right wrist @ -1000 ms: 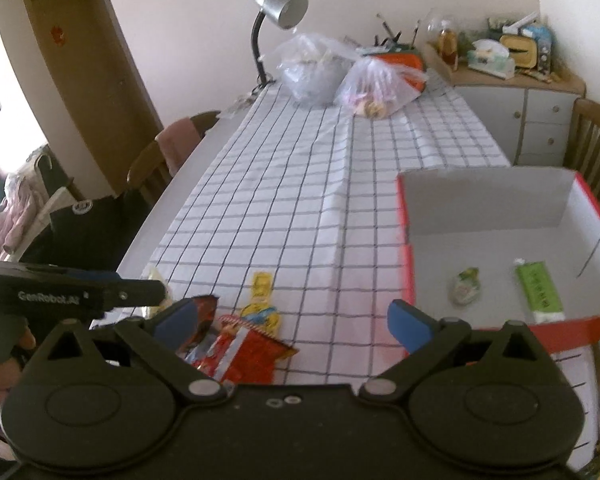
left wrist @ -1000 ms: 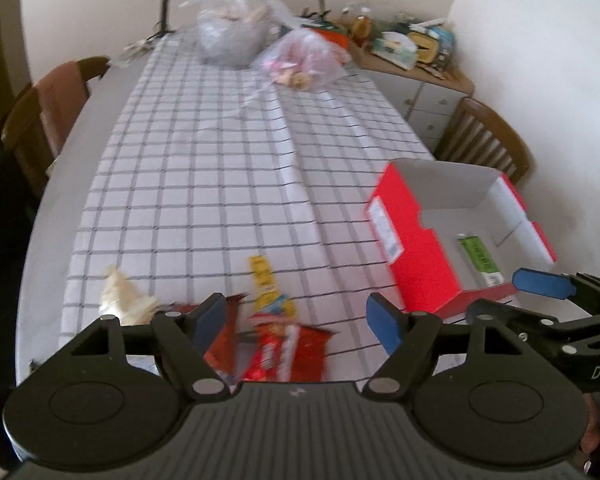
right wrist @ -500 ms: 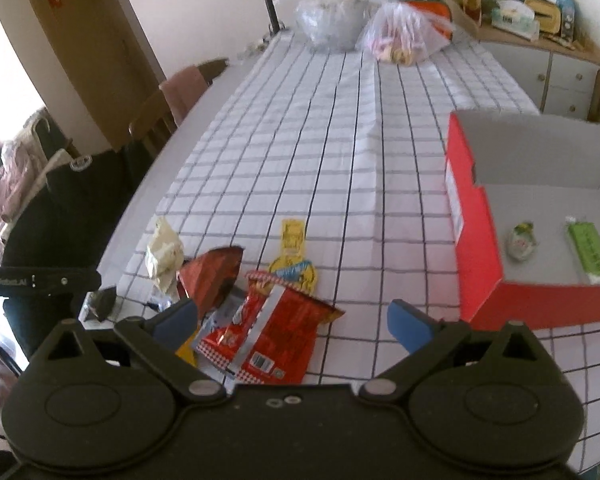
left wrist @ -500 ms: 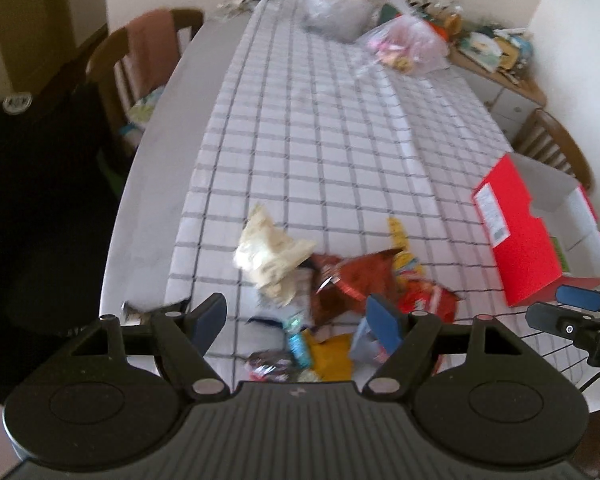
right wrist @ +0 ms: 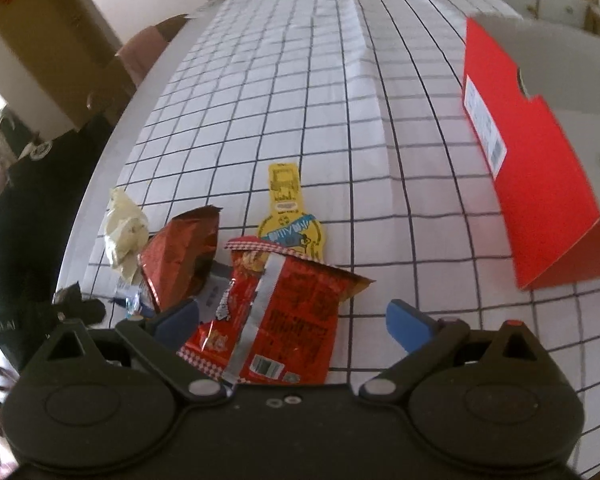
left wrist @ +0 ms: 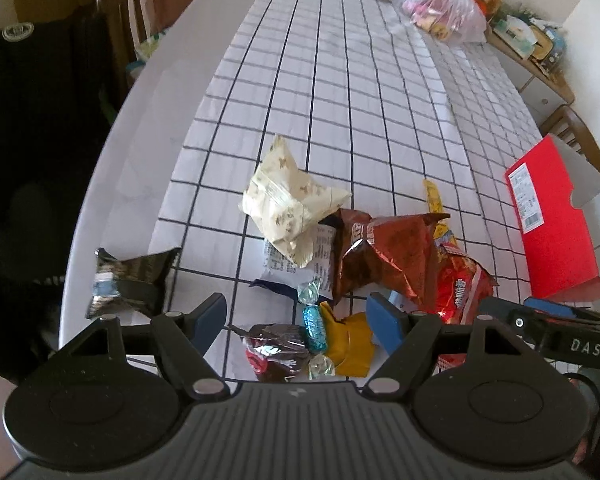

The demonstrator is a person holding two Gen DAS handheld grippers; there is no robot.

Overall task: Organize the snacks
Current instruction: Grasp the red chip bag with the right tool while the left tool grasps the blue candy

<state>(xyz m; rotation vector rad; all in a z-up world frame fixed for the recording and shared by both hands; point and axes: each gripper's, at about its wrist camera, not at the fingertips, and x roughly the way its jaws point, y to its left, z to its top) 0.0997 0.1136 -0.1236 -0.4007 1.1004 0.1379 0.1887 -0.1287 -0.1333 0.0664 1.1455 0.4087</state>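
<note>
Near worktop (left wrist: 340, 80) edge, on checked cloth — snack pile: cream packet (left wrist: 288, 204), brown foil bag (left wrist: 384, 256), red chip bag (right wrist: 276, 312) with barcode, yellow sachet (right wrist: 288, 208), small candies (left wrist: 314, 326). Print too blurred to read. Red box (right wrist: 528, 184) right, white label on side. Left gripper (left wrist: 296, 320) wide, empty — "DAS" on right gripper (right wrist: 294, 318), also wide, empty.

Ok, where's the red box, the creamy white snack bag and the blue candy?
red box (right wrist: 540, 184), right wrist view, red side wall
creamy white snack bag (left wrist: 288, 200), left wrist view, bag's middle
blue candy (left wrist: 314, 326), left wrist view, wrapper's middle
</note>
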